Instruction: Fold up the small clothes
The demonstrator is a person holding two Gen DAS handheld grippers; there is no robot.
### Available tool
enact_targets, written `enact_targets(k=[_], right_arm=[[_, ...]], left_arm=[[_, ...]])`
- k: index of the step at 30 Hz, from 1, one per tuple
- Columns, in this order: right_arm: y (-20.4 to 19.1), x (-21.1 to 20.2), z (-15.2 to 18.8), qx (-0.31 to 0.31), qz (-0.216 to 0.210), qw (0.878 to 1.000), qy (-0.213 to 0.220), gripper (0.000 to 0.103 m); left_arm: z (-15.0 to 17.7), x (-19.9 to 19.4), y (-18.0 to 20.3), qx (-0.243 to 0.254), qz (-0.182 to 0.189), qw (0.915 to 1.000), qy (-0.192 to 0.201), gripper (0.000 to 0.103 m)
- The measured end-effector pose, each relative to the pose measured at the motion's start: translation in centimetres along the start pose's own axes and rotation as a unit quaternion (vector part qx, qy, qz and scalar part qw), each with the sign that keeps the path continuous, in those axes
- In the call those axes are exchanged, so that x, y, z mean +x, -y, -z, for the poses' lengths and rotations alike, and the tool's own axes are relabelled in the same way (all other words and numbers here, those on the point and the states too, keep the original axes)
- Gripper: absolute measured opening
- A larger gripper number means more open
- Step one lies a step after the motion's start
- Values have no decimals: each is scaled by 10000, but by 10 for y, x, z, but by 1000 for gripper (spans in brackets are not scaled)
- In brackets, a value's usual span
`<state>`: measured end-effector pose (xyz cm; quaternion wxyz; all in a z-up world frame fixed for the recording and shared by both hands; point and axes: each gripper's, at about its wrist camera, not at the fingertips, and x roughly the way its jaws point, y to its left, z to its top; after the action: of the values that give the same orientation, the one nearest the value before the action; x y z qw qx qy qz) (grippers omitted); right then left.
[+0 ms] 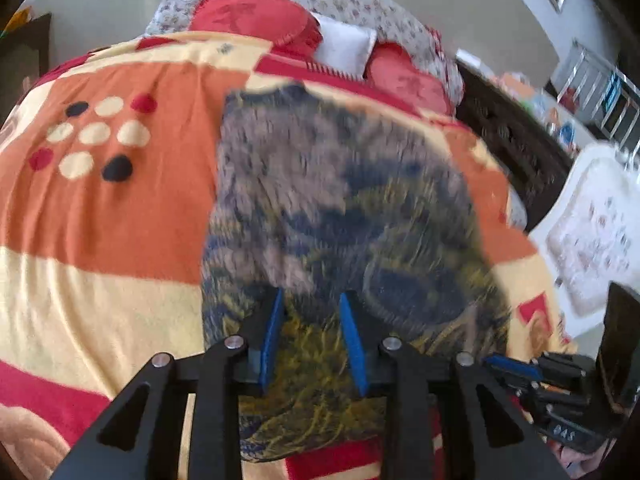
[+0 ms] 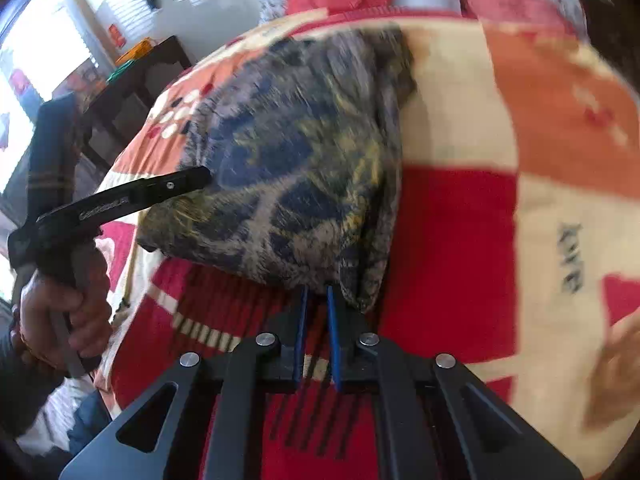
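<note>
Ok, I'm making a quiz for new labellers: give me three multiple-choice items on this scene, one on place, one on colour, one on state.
1. The white pillow lies: A between the red pillows; B on the floor; C on a chair.
2. The left gripper has finger pads coloured: A green; B blue; C white.
3. The right gripper has its fingers: A wide apart; B close together; C out of view.
A, a red one sits on each side; B, both pads show blue; B, they nearly meet.
</note>
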<state>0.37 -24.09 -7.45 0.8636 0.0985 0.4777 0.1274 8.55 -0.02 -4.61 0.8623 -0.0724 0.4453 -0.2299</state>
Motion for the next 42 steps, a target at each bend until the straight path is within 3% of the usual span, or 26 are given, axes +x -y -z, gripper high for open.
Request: enact_targets(k=[1, 4, 6, 8, 11, 13, 14, 17, 19, 20, 21, 25, 28, 31, 32, 33, 34, 36, 39, 42], right_arm=[[-4, -10, -3, -104, 6, 9999, 107, 0], [-14, -45, -32, -304, 37, 9971, 697, 0], [-16, -52, -58, -211, 127, 9936, 1105, 0], [-20, -47, -79, -40, 317, 9899, 1379, 0], [-9, 7, -113, 282, 480, 9929, 1053, 0], [0, 56, -119, 239, 683, 9964, 432, 0], [6, 73, -117, 178, 760, 9968, 186, 0], [6, 61, -114, 123, 678, 9973, 260, 0], [2, 33, -111, 35, 599, 9970, 488, 0], [2, 16, -105, -57, 607, 9957, 703, 0], [8, -6, -94, -185, 718, 9929, 934, 0], [73, -39, -57, -51, 1519, 9821, 1112, 2], [128, -46, -32, 431, 1974, 9732, 1101, 3], [175, -42, -16, 808, 2442, 9602, 1093, 5], [183, -32, -11, 863, 2595, 9561, 1051, 12], [193, -22, -4, 946, 2656, 9553, 888, 19], [199, -13, 3, 1027, 2578, 9580, 717, 22], [197, -11, 11, 960, 2495, 9584, 1004, 31], [194, -8, 8, 897, 2730, 9533, 930, 38], [196, -11, 9, 961, 2708, 9530, 960, 43]], left_arm=[[-8, -7, 1, 23, 14, 9999, 155, 32], [-45, -21, 5, 23, -10, 9982, 599, 50], [-71, -6, 5, -60, -14, 9983, 581, 53], [-81, 22, 0, -151, -320, 9988, 348, 52], [-74, 79, -21, -493, -558, 9956, -571, 48], [-69, 82, -18, -230, -666, 9957, -598, 47], [-70, 79, -16, -112, -695, 9956, -625, 46], [-72, 48, -21, -46, -519, 9976, -460, 46], [-67, 14, -37, -35, -507, 9986, -170, 53], [-63, -2, -47, -23, -557, 9984, -63, 64], [-56, -18, -64, 6, -749, 9972, 46, 71], [-31, -43, -124, -41, -1394, 9902, 59, 71], [-9, -44, -158, -260, -1768, 9839, -24, 72], [11, -28, -171, -365, -1840, 9822, 78, 90], [16, -26, -165, -181, -1885, 9817, 204, 101], [17, -18, -154, 42, -1982, 9801, 103, 103], [18, -11, -148, 272, -2248, 9740, -19, 103], [17, -9, -142, 363, -2402, 9700, -2, 103], [16, -10, -152, 109, -2134, 9769, 3, 103], [18, -12, -156, 84, -2090, 9779, 31, 103]])
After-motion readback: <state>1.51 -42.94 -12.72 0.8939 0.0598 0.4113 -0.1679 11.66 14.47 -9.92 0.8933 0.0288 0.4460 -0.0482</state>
